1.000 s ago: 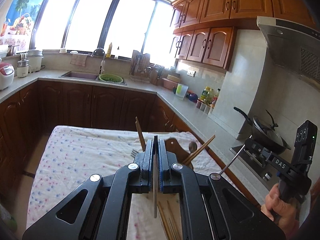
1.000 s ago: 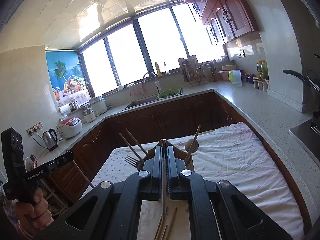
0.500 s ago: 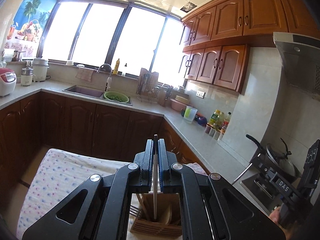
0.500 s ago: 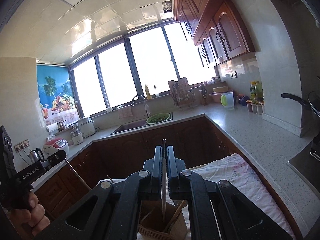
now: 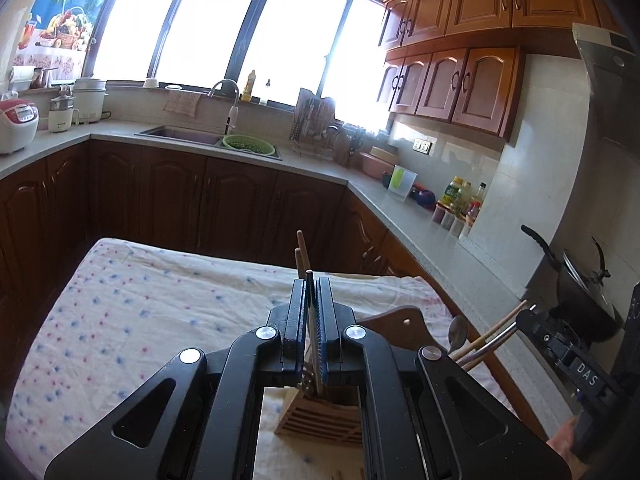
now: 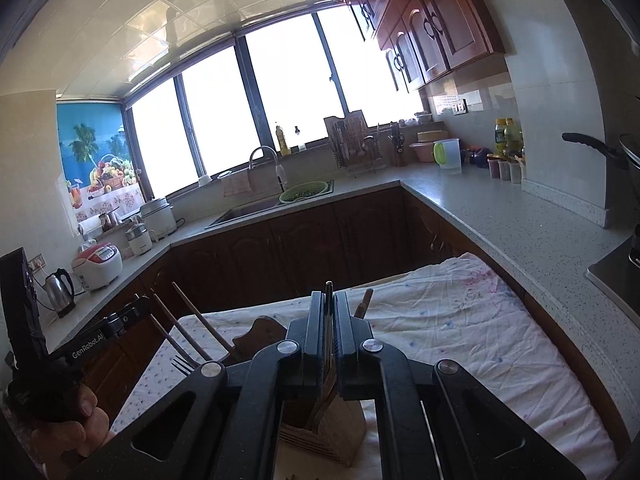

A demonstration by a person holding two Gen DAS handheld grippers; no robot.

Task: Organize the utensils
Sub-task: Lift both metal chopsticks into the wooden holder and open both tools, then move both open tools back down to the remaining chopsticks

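My left gripper (image 5: 311, 284) is shut on a thin chopstick (image 5: 312, 332) that hangs down into a slatted wooden utensil holder (image 5: 320, 416) on the cloth-covered table (image 5: 140, 312). My right gripper (image 6: 328, 300) is shut on another chopstick (image 6: 329, 332) above the same holder (image 6: 324, 436). The holder has chopsticks (image 5: 301, 254), a spoon (image 5: 458, 330) and a fork (image 6: 183, 365) standing in it. Each gripper shows at the edge of the other's view, the right one (image 5: 576, 364) and the left one (image 6: 92, 340).
A wooden cutting board (image 5: 404, 322) lies under and behind the holder. A counter (image 6: 520, 232) with bottles and a jug runs along the right, with a wok (image 5: 580, 292) on the stove. A sink (image 5: 180, 134) sits below the windows.
Both grippers have tilted down and lowered since half a second ago. The holder now sits higher in both views, with the chopstick ends reaching into it.
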